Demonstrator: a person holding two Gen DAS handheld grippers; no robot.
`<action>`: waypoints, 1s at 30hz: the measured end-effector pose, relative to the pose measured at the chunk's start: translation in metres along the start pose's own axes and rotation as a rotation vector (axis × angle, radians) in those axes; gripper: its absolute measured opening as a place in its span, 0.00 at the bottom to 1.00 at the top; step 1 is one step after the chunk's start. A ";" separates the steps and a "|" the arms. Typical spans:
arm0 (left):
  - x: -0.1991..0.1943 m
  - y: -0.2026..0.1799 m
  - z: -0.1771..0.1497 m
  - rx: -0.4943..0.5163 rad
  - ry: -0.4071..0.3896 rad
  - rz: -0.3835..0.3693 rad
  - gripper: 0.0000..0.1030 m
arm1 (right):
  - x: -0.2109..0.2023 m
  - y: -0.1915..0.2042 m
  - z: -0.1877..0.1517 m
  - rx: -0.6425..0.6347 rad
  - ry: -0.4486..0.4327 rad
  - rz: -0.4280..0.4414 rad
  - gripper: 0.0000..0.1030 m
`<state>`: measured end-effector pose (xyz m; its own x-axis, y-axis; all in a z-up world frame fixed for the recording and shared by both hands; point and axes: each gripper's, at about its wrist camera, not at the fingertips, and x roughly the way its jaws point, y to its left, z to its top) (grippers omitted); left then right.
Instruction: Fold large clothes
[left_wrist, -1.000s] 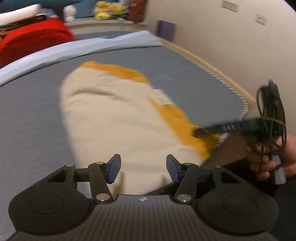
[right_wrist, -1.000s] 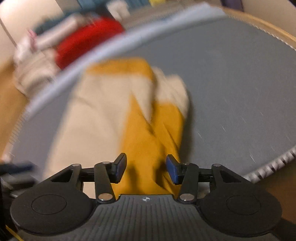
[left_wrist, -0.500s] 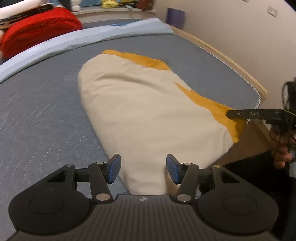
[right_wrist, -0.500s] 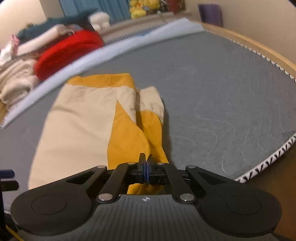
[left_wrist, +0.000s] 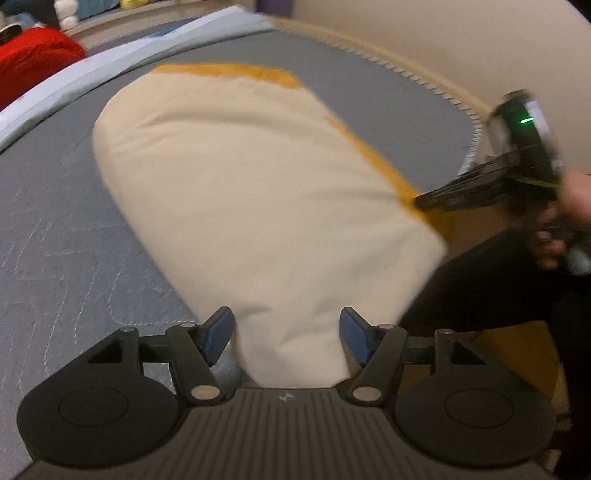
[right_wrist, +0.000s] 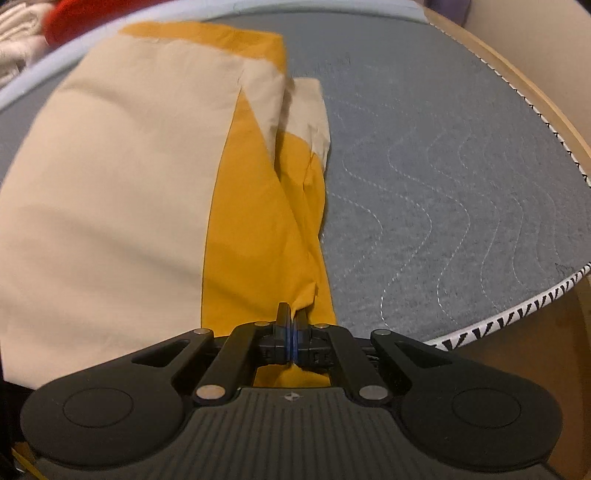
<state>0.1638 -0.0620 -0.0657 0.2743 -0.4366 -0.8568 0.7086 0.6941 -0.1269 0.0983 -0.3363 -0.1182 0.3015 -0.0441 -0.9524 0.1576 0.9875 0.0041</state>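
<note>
- Bottom centre of the right wrist view: the right gripper (right_wrist: 290, 338) has its jaws pressed together on a pinch of mustard-yellow cloth at the near edge of the garment (right_wrist: 122, 206); a small crease of fabric stands up just above the blue pads.
- Bottom centre of the left wrist view: the left gripper (left_wrist: 286, 338) has its jaws spread and opening. The cream near end of the garment (left_wrist: 258, 192) hangs between the blue pads (left_wrist: 216, 334); whether either pad touches the cloth I cannot tell.
- The garment is a large cream and mustard-yellow piece, lying lengthwise on the grey quilted mat (right_wrist: 461, 177) and running from the bottom of each frame toward the top. In the right wrist view cream fills the left half, a yellow panel runs up the middle, and a cream flap is folded over it near upper centre.
- Right edge of the left wrist view, mid-height: the right gripper appears blurred from the side, its tip on the yellow corner of the garment, with a hand (left_wrist: 569, 225) around its handle and a small green light (left_wrist: 526, 120) on its body.
- The mat has wavy white stitching and a black-and-white striped border (right_wrist: 517, 310), beyond which a wooden rim (right_wrist: 517, 70) curves round.
- Beyond the mat a pale blue sheet (left_wrist: 110, 62) crosses the upper left.
- Farthest, in the upper left corner: a red fabric bundle (left_wrist: 33, 55), and pale folded cloth (right_wrist: 18, 26) in the right wrist view.
</note>
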 end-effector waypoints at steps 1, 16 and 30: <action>0.001 0.002 -0.005 -0.011 0.016 -0.020 0.67 | 0.000 0.001 0.000 -0.004 0.001 -0.004 0.00; -0.017 0.068 0.015 -0.216 -0.073 -0.018 0.67 | -0.083 -0.003 0.009 -0.069 -0.533 -0.084 0.04; 0.016 0.068 0.041 -0.153 -0.059 0.031 0.44 | -0.010 -0.015 0.114 0.046 -0.511 0.177 0.47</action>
<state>0.2431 -0.0453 -0.0679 0.3354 -0.4431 -0.8313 0.5933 0.7848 -0.1789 0.1997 -0.3682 -0.0745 0.7444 0.0424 -0.6663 0.1010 0.9793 0.1752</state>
